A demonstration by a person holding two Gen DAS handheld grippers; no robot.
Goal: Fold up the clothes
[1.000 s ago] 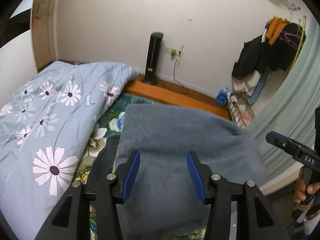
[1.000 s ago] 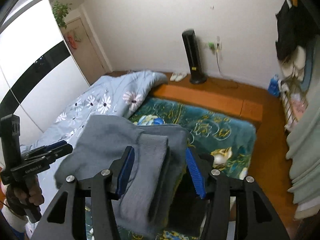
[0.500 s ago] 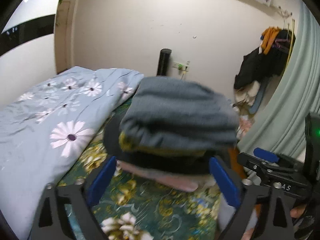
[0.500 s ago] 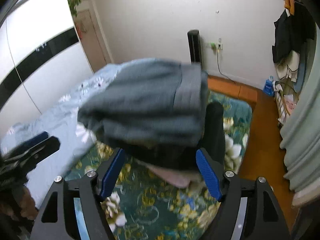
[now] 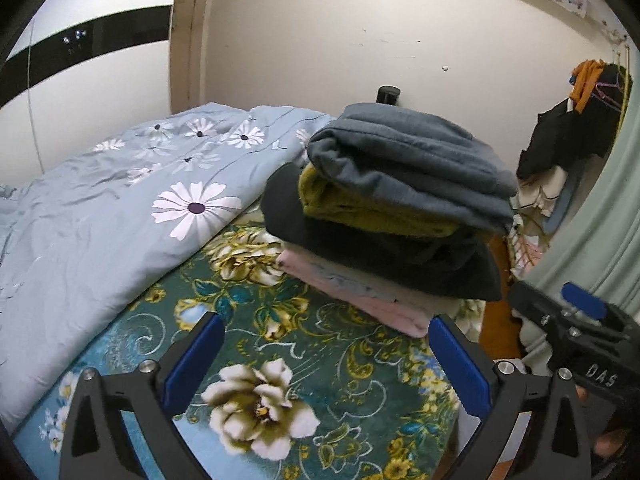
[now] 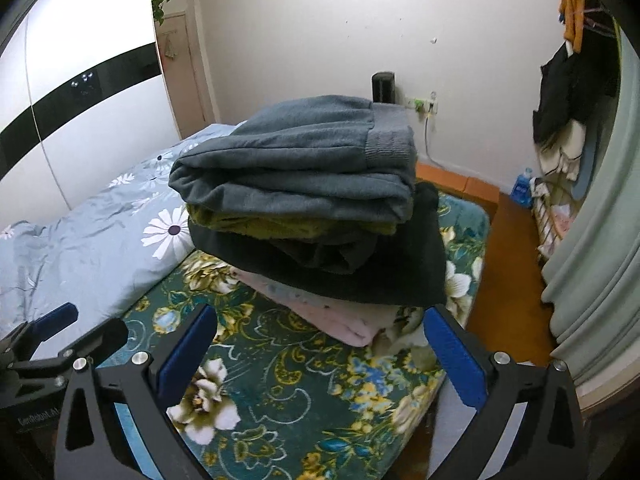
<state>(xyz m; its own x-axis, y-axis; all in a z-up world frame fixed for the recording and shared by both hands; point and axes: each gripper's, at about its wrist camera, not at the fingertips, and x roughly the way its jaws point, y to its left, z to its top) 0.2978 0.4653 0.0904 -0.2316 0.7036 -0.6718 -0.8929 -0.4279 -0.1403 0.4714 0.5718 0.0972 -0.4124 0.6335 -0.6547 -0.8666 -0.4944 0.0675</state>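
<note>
Left wrist view takes in the bed, spread with a green floral blanket (image 5: 320, 344), and along its left side a pale blue daisy-print duvet (image 5: 100, 216) lies bunched. On the blanket, toward the far right part of the bed, sits the stack of folded clothes (image 5: 384, 224): a grey sweatshirt (image 6: 304, 160) on top, a mustard-yellow garment (image 6: 280, 224) under it, then a black garment (image 6: 380, 272), and a pink garment (image 6: 320, 316) at the bottom, touching the blanket. Behind the stack a black tower appliance (image 6: 383, 86) stands against the wall, and dark clothes hang on a rack (image 6: 572, 80) at the right. The left gripper (image 5: 326, 352) hovers near the stack with its blue pads spread wide, holding nothing. The right gripper (image 6: 320, 344) is likewise spread wide and empty, just in front of the stack.
</note>
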